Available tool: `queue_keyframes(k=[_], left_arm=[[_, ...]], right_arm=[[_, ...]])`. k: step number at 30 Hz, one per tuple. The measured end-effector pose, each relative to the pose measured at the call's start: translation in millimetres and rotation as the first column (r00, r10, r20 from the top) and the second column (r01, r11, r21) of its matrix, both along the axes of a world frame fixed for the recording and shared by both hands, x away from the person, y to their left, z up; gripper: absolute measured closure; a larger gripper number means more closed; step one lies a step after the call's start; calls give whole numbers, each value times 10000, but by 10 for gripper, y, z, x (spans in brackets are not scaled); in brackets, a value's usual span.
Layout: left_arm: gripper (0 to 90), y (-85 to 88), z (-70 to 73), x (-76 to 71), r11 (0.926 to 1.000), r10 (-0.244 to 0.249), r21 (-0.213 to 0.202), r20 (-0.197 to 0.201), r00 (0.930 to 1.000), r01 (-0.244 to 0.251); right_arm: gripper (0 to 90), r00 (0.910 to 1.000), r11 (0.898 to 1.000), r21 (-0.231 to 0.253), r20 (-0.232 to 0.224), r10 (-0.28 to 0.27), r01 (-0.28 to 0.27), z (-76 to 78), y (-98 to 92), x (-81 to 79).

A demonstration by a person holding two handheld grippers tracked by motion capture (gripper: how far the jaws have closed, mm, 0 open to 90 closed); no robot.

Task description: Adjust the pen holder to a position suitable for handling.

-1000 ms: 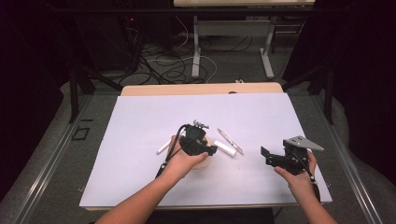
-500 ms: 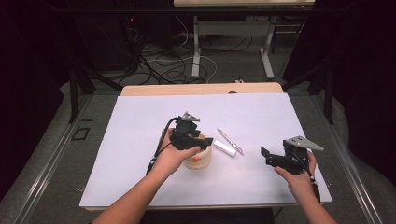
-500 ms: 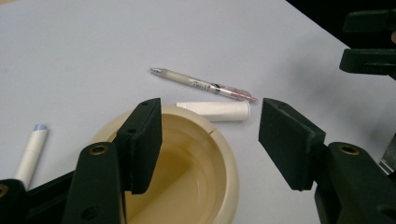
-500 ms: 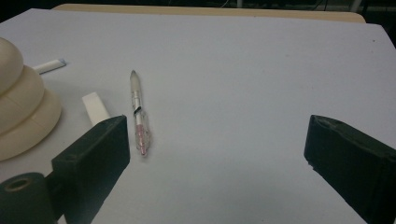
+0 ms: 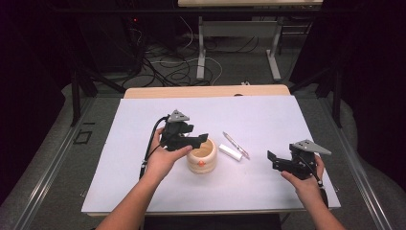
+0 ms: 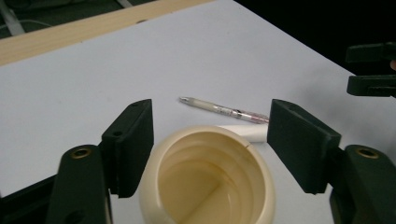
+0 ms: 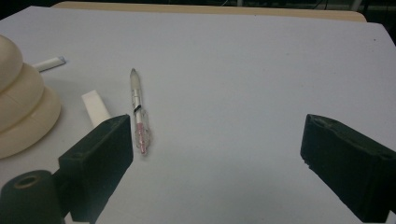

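A cream ribbed cup (image 5: pixel 202 156) stands upright on the white table sheet (image 5: pixel 268 120). My left gripper (image 5: pixel 201 140) hovers just above and left of its rim. In the left gripper view the cup (image 6: pixel 208 177) sits low between the jaws of the left gripper (image 6: pixel 210 121), which have just been opening; the pads do not press on it. A clear pen (image 5: pixel 235 144) and a short white block (image 5: pixel 231 153) lie right of the cup. My right gripper (image 5: pixel 274 161) is held open near the front right, pointing left at the pen (image 7: pixel 139 112), nothing between its jaws (image 7: pixel 217 135).
A white stick (image 7: pixel 49 64) lies beyond the cup (image 7: pixel 23 102). The wooden table edge (image 5: pixel 206 91) runs along the back, with cables and metal legs on the floor behind. Bare sheet spreads to the far left and far right.
The left gripper has let go of the cup and drawn back left and upward with its jaws widening. The cup now stands uncovered. The right hand has stayed put.
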State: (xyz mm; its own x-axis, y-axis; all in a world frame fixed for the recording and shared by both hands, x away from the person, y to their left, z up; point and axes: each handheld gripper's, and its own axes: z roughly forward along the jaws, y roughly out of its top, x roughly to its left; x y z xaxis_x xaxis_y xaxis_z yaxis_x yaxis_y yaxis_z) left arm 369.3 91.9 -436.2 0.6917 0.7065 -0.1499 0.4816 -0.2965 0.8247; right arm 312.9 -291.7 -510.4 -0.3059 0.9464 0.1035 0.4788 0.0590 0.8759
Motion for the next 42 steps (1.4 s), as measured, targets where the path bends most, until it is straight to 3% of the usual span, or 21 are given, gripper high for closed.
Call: queue_keyframes(k=[7, 16, 19, 22, 28, 33, 37, 42], left_arm=[[267, 205, -99, -11, 9989, 432, -204, 195, 9989, -428], [93, 446, -240, -73, 9937, 656, -928, 288, 9974, -627], [12, 511, -282, -95, 9948, 542, -888, 375, 9978, -507], [5, 571, -323, -119, 9957, 551, -783, 618, 9966, -502], [5, 701, -408, -122, 9891, 1042, -1114, 721, 9919, -958], [5, 755, -471, -103, 9856, 1179, -1287, 575, 9914, -1097], [5, 804, -464, -105, 9886, 1208, -1023, 979, 9878, -1108], [5, 851, -464, -100, 9840, 1518, -1092, 1012, 9832, -1407]], right_arm=[[122, 9999, 10000, -3, 57, 85, -85, 7, 17, 11], [140, 9994, 9999, -22, -326, 98, -98, -22, 49, 33], [142, 9996, 9997, -191, -231, 159, -163, -28, 70, 37], [142, 9996, 9993, -265, -153, 256, -260, -27, 76, 45], [150, 9987, 9985, -230, 156, 495, -492, -7, 104, 63], [190, 9964, 9957, -405, 138, 841, -835, -15, 124, 86], [233, 9947, 9943, -255, 4, 1032, -1032, -6, 165, 109], [289, 9915, 9912, -320, -220, 1281, -1288, 57, 227, 201]])
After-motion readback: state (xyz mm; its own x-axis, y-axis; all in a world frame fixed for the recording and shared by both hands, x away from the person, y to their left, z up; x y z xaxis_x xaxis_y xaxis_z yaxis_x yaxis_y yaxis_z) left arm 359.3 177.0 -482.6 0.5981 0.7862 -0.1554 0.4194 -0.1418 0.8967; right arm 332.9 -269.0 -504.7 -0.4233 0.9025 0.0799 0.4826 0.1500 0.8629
